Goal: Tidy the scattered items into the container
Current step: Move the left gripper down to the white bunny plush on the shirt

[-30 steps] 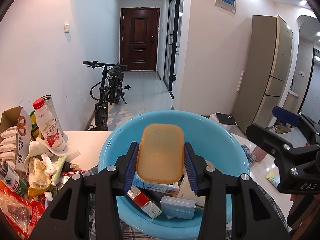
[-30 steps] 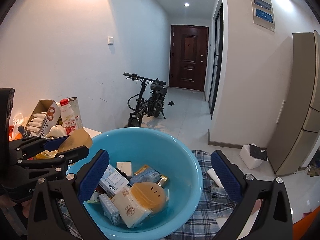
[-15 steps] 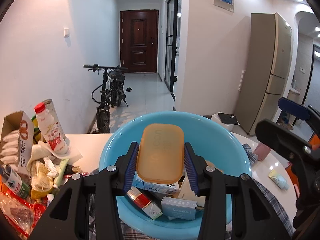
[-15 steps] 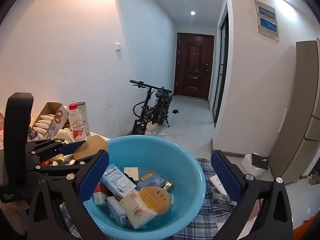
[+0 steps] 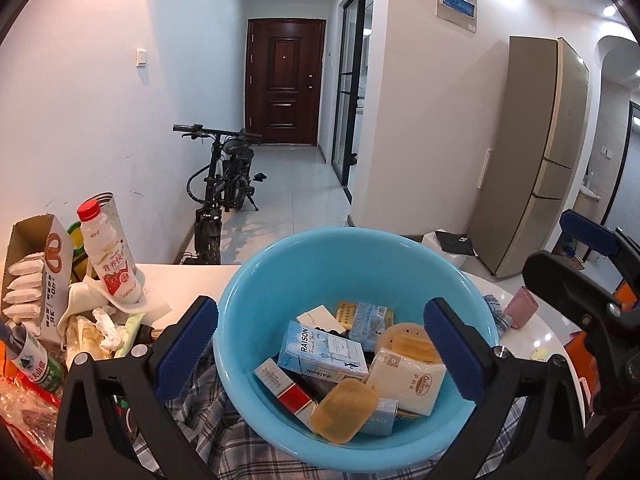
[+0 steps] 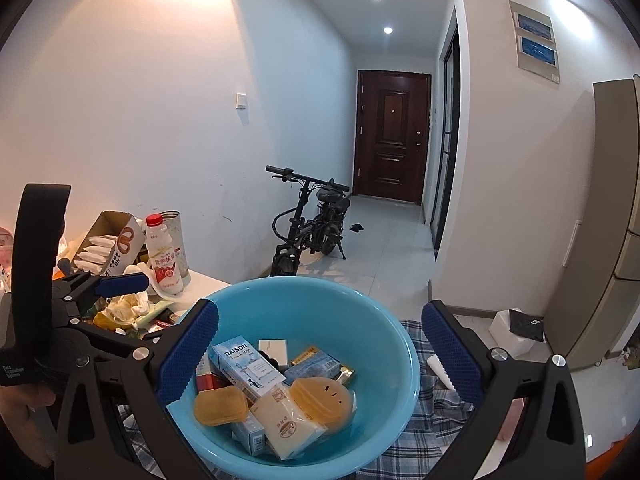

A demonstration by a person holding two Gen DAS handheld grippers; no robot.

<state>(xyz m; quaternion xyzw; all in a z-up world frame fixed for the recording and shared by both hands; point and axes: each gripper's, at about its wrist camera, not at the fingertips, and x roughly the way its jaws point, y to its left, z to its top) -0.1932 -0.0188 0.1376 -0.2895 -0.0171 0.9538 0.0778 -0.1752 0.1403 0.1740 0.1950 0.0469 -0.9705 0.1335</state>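
Note:
A light blue plastic basin (image 5: 304,264) stands on a plaid cloth and holds several boxes and packets. An orange soap case (image 5: 343,411) lies loose on top of them at the near side; it also shows in the right wrist view (image 6: 221,405). My left gripper (image 5: 320,352) is open and empty above the basin's near rim. My right gripper (image 6: 318,356) is open and empty, also over the basin (image 6: 384,332). A blue-white RAISON box (image 5: 322,348) and a cream tissue pack (image 5: 408,380) lie in the middle.
A clutter pile sits left of the basin: a red-capped drink bottle (image 5: 108,256), an open cardboard box of white packets (image 5: 32,276), wrappers. A pink item (image 5: 520,306) and a white tube (image 6: 440,370) lie right of the basin. The plaid cloth (image 6: 420,440) covers the white table.
My left gripper opened and the orange soap case dropped into the basin. The right gripper stayed open and shifted only slightly.

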